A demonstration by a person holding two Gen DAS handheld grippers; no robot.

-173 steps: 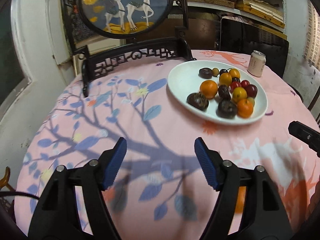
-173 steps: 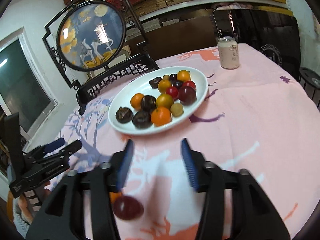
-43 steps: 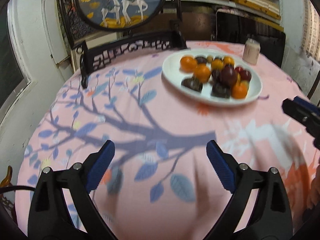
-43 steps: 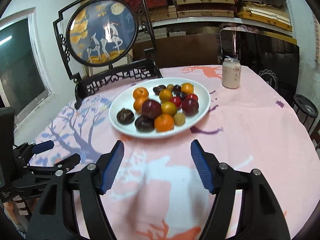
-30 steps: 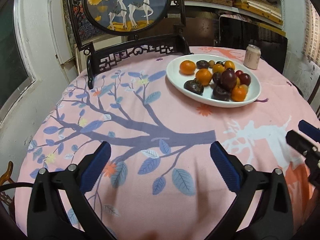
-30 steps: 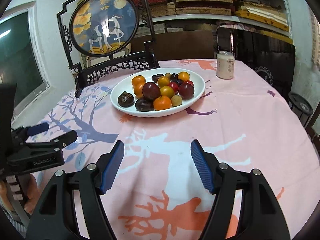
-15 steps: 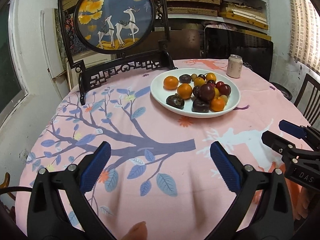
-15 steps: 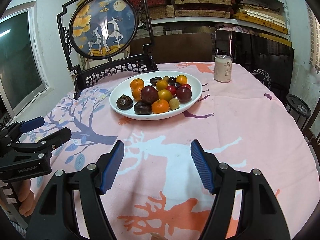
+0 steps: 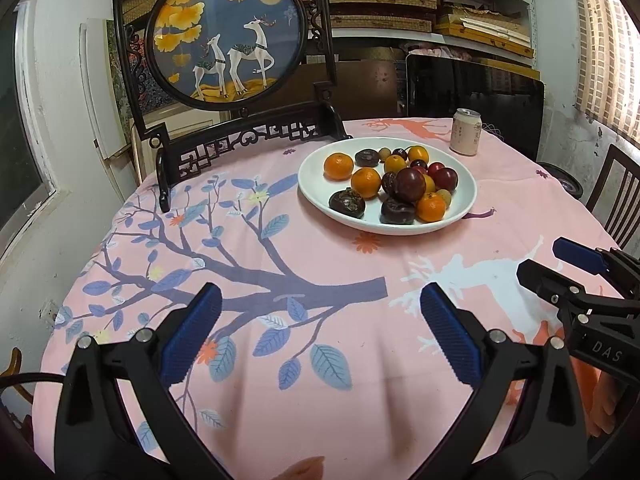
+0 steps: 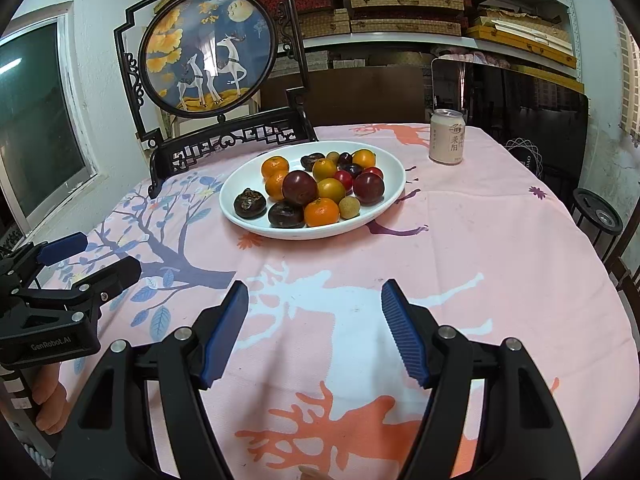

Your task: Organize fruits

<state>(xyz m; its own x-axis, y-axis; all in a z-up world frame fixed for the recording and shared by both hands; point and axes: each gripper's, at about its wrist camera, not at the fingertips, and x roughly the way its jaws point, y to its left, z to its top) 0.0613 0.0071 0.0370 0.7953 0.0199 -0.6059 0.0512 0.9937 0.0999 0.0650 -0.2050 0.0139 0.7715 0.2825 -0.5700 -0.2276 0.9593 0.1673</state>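
Note:
A white plate (image 9: 469,200) (image 10: 394,188) sits on the far half of the pink tablecloth, piled with several fruits: oranges (image 9: 338,166) (image 10: 321,212), dark plums (image 9: 410,185) (image 10: 299,188) and dark brown fruits (image 9: 347,203) (image 10: 249,203). My left gripper (image 9: 320,334) is open and empty, above the cloth near the front edge, well short of the plate. My right gripper (image 10: 316,330) is open and empty, also held back from the plate. Each gripper shows at the side of the other's view, the right one (image 9: 576,270) and the left one (image 10: 80,260).
A drink can (image 9: 464,137) (image 10: 447,142) stands behind the plate to the right. A round deer screen on a black carved stand (image 9: 228,40) (image 10: 208,52) stands at the table's back left. A dark chair (image 9: 474,88) and shelves lie beyond the table.
Both grippers have pulled back and up from the plate over the last seconds, staying open. Earlier an orange and a plum lay near the front edge; now they sit on the plate.

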